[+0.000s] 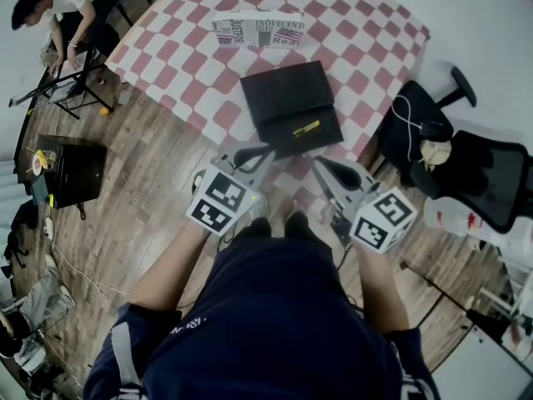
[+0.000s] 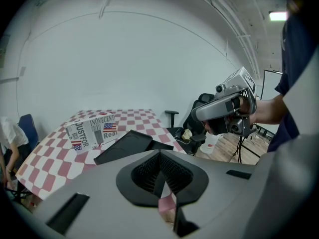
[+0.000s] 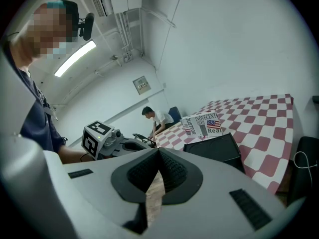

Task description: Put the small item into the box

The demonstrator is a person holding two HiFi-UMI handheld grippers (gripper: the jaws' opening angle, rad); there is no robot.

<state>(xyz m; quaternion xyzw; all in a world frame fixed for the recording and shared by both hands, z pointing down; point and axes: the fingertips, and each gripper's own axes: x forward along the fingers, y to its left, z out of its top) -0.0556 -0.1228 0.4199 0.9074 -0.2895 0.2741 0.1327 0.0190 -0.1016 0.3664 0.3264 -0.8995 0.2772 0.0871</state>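
The box (image 1: pixel 287 107) (image 2: pixel 127 144) (image 3: pixel 214 148) is black and lies on the checked table (image 1: pixel 350 23), its near end with a yellow label right at the table's near edge. It shows as two dark panels, one behind the other, so its long axis runs away from the person, skewed a little. I can't tell from here whether the lid is fully back. Beyond the box, toward the far edge, stands a printed carton (image 1: pixel 260 30) (image 2: pixel 92 130) (image 3: pixel 202 125), well apart from it, lying crosswise with its lettered face toward the person. On both sides of the box there is bare cloth. Just short of the box, off the table and over the wood floor, both tools hang close to the person's body. The left gripper (image 1: pixel 247 154) (image 2: pixel 159 158) (image 3: pixel 112 143) has its jaws pressed together on nothing. The right gripper (image 1: pixel 326 169) (image 3: pixel 158 156) (image 2: pixel 227 108) is the same, jaws closed and empty. Right of the box a black chair (image 1: pixel 466 173) crowds the table corner. Far left of the box, another person (image 1: pixel 62 7) bends over a stand.
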